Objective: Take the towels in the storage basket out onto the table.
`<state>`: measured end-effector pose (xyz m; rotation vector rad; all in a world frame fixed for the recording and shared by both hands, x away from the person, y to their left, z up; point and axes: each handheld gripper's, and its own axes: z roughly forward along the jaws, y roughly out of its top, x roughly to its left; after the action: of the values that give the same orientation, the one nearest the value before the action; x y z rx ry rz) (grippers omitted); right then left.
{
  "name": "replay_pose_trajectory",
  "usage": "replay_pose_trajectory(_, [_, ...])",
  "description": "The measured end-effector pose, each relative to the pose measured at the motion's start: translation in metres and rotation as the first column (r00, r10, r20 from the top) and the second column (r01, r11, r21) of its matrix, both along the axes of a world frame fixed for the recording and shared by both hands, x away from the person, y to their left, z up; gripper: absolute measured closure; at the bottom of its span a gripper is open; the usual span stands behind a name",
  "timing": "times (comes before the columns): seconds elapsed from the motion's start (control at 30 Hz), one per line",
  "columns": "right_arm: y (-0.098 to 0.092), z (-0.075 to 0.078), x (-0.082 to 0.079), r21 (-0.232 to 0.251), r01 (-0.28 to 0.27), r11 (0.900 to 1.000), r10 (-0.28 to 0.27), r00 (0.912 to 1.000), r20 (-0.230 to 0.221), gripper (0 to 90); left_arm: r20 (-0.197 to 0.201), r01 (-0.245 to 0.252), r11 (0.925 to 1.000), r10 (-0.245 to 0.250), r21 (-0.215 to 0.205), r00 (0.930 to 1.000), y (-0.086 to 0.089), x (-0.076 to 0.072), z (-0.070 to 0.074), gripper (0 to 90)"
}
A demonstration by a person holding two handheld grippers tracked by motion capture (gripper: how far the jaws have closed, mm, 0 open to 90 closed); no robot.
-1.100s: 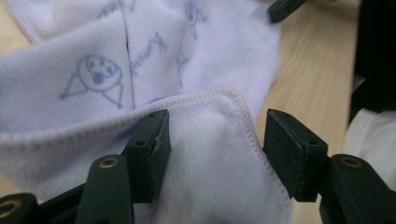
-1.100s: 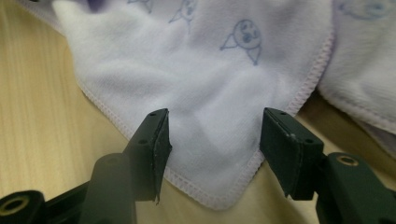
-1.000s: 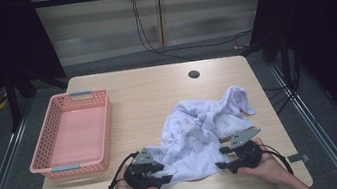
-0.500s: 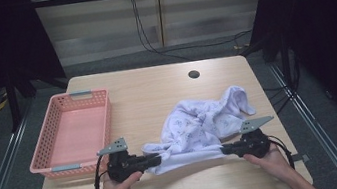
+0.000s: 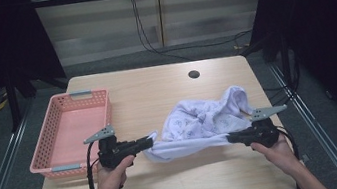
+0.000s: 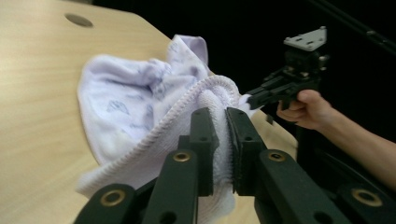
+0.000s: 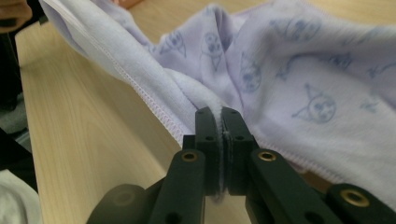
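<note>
A pale lilac towel point(image 5: 200, 120) printed with small cartoon faces lies bunched on the wooden table point(image 5: 155, 86), right of centre. Its near edge is stretched taut between the two grippers, slightly off the table. My left gripper point(image 5: 149, 140) pinches the towel's left end; its jaws have just been closing on the thick hem point(image 6: 205, 91), which sits between them. My right gripper point(image 5: 230, 138) is shut on the right end. In the right gripper view the towel's edge point(image 7: 154, 100) is clamped between the black jaws. In the left gripper view the right gripper point(image 6: 252, 99) shows farther off, held by a hand.
A pink plastic basket point(image 5: 39, 159) stands at the table's left side, close to my left hand. A round cable hole point(image 5: 194, 74) sits near the far edge. Bare wood lies in front of the towel along the near edge.
Both grippers have taken hold of the towel's near edge, risen and drawn apart to left and right. The edge now runs taut between them.
</note>
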<state>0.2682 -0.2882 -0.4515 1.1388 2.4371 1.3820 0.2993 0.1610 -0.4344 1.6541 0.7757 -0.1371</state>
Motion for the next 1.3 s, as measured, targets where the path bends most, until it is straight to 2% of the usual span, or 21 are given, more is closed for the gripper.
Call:
replay_pose_trajectory(0.03, [-0.001,0.003,0.002,0.008,0.002,1.0,-0.002,1.0,0.003,87.4,0.004,-0.001,1.0,0.001,0.0,1.0,0.0,0.002,0.002,83.0])
replay_pose_trajectory(0.1, [-0.004,0.01,0.004,0.016,0.011,1.0,-0.011,0.9997,0.022,87.6,0.04,-0.046,0.9978,0.045,0.047,0.9982,0.0,0.006,0.009,83.8])
replay_pose_trajectory(0.2, [-0.007,0.021,0.01,0.031,0.027,0.999,-0.029,0.9985,0.047,87.7,0.059,-0.054,0.9937,0.048,0.098,0.9971,-0.005,0.01,0.015,84.3])
replay_pose_trajectory(0.27, [-0.009,0.025,0.016,0.034,0.04,0.999,-0.043,0.9972,0.062,87.8,0.052,-0.053,0.9929,0.048,0.106,0.9975,-0.005,0.016,0.018,84.4])
replay_pose_trajectory(0.33, [-0.009,0.031,0.025,0.062,0.048,0.997,-0.052,0.9966,0.065,87.8,0.042,-0.071,0.9921,0.067,0.103,0.9968,-0.004,0.027,0.022,84.5])
replay_pose_trajectory(0.4, [-0.01,0.04,0.036,0.124,0.047,0.991,-0.056,0.9961,0.068,87.8,0.048,-0.09,0.9909,0.085,0.1,0.9952,-0.003,0.035,0.029,84.5])
replay_pose_trajectory(0.43, [-0.011,0.047,0.04,0.155,0.051,0.987,-0.065,0.9946,0.081,87.8,0.055,-0.087,0.993,0.082,0.081,0.9951,-0.002,0.039,0.035,84.5])
replay_pose_trajectory(0.53, [-0.01,0.076,0.052,0.141,0.066,0.988,-0.086,0.9868,0.137,87.8,0.103,-0.103,0.9929,0.097,0.059,0.9899,-0.003,0.047,0.062,84.4])
replay_pose_trajectory(0.6, [-0.008,0.098,0.06,0.119,0.079,0.99,-0.1,0.978,0.183,87.8,0.15,-0.128,0.9903,0.119,0.053,0.9815,-0.004,0.054,0.085,84.5])
replay_pose_trajectory(0.67, [-0.008,0.119,0.068,0.145,0.084,0.986,-0.114,0.9706,0.212,87.8,0.183,-0.133,0.9904,0.125,0.035,0.9751,-0.003,0.059,0.102,84.5])
replay_pose_trajectory(0.83, [-0.007,0.168,0.084,0.178,0.106,0.978,-0.153,0.9495,0.274,87.9,0.242,-0.157,0.9875,0.148,0.015,0.959,-0.005,0.069,0.144,84.4])
replay_pose_trajectory(0.93, [-0.007,0.197,0.092,0.191,0.119,0.974,-0.175,0.9349,0.309,88.0,0.261,-0.153,0.988,0.154,-0.024,0.9531,-0.005,0.073,0.165,84.4])
replay_pose_trajectory(1.03, [-0.008,0.229,0.094,0.202,0.127,0.971,-0.193,0.9152,0.354,88.0,0.301,-0.149,0.9881,0.154,-0.04,0.941,-0.005,0.073,0.19,84.4])
replay_pose_trajectory(1.07, [-0.008,0.24,0.093,0.204,0.127,0.971,-0.196,0.9073,0.372,88.0,0.318,-0.146,0.9874,0.158,-0.06,0.935,-0.006,0.071,0.201,84.4])
replay_pose_trajectory(1.1, [-0.008,0.255,0.09,0.209,0.123,0.97,-0.199,0.8966,0.396,88.0,0.325,-0.14,0.9879,0.154,-0.067,0.933,-0.005,0.069,0.207,84.4])
replay_pose_trajectory(1.13, [-0.008,0.263,0.087,0.208,0.119,0.971,-0.198,0.8875,0.416,88.0,0.342,-0.135,0.9878,0.153,-0.078,0.9271,-0.006,0.064,0.216,84.4])
replay_pose_trajectory(1.17, [-0.008,0.273,0.082,0.222,0.111,0.969,-0.2,0.8774,0.436,88.1,0.367,-0.133,0.9879,0.153,-0.08,0.9175,-0.005,0.058,0.222,84.4])
replay_pose_trajectory(1.2, [-0.008,0.28,0.076,0.23,0.1,0.968,-0.197,0.871,0.45,88.1,0.375,-0.132,0.9878,0.153,-0.083,0.9143,-0.005,0.051,0.226,84.3])
replay_pose_trajectory(1.23, [-0.008,0.284,0.069,0.22,0.094,0.971,-0.19,0.8653,0.464,88.1,0.375,-0.121,0.9899,0.14,-0.075,0.9164,-0.005,0.044,0.224,84.3])
replay_pose_trajectory(1.27, [-0.008,0.282,0.061,0.209,0.088,0.974,-0.179,0.8632,0.472,88.1,0.372,-0.127,0.9898,0.142,-0.065,0.9174,-0.006,0.037,0.218,84.3])
replay_pose_trajectory(1.3, [-0.009,0.275,0.055,0.207,0.078,0.975,-0.169,0.868,0.467,88.1,0.366,-0.123,0.9908,0.135,-0.056,0.9206,-0.006,0.032,0.21,84.1])
